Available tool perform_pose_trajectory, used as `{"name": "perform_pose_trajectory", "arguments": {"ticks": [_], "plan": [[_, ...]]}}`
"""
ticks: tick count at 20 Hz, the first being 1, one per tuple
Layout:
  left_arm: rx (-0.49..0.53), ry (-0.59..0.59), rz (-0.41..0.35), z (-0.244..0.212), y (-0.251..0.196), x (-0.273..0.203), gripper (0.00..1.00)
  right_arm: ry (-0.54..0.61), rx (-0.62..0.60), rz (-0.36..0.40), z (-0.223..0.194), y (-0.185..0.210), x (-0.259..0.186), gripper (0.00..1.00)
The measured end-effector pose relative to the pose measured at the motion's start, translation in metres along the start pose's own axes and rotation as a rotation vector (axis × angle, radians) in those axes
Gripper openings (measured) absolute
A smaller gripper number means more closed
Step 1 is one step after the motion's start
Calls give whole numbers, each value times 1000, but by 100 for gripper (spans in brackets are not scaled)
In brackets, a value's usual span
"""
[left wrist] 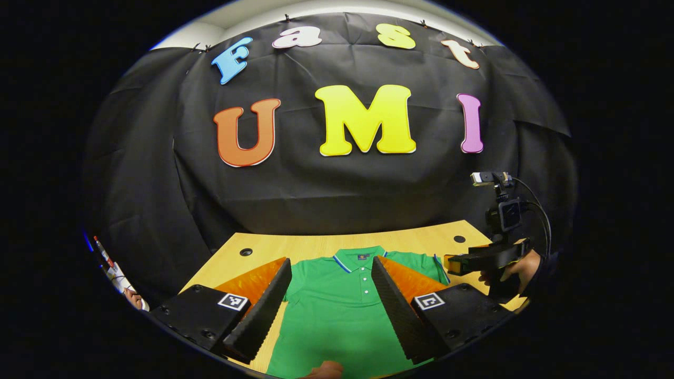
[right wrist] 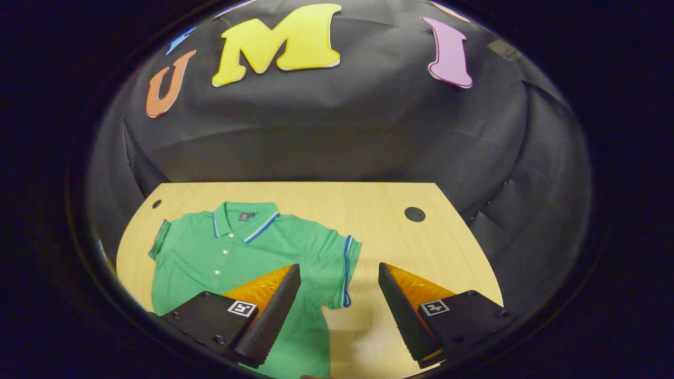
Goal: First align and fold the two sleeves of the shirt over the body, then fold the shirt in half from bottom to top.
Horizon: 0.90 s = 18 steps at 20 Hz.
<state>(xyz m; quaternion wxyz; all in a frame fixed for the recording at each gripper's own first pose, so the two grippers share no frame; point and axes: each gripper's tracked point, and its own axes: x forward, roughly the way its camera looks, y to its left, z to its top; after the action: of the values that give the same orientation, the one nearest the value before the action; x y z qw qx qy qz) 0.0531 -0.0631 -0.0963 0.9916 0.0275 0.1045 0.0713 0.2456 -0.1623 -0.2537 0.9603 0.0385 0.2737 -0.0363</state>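
Note:
A green polo shirt [left wrist: 337, 305] with a striped collar lies flat, face up, on the wooden table [left wrist: 316, 245]. In the left gripper view my left gripper [left wrist: 331, 302] hovers open over the shirt's chest, with nothing between its fingers. The right gripper [left wrist: 476, 260] shows there too, held by a hand at the table's right side. In the right gripper view the same polo shirt [right wrist: 237, 252] lies spread with both short sleeves out. My right gripper [right wrist: 339, 305] is open above the striped cuff of the shirt's right sleeve [right wrist: 342, 268], holding nothing.
The table [right wrist: 400, 247] has round cable holes [right wrist: 414, 214] near its far corners. Black cloth walls close in behind and beside it. A small camera on a stand [left wrist: 500, 205] rises at the right in the left gripper view.

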Motion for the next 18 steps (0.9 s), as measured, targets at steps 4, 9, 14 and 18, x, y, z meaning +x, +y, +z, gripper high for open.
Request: {"name": "perform_pose_trajectory", "arguments": {"ticks": [4,9,14,18], "plan": [[-15,19,35,-6,7,1,99,99,8,-17,-20,-1,53,95],[-24,77,55,-28,14,-2,99,166,46,-7,-31,8,89,93],[-22,103,73,-35,22,-7,99,205,97,-19,-40,2,102,60],[-15,114,91,-39,29,-8,99,219,130,-7,-44,4,103,24]]}}
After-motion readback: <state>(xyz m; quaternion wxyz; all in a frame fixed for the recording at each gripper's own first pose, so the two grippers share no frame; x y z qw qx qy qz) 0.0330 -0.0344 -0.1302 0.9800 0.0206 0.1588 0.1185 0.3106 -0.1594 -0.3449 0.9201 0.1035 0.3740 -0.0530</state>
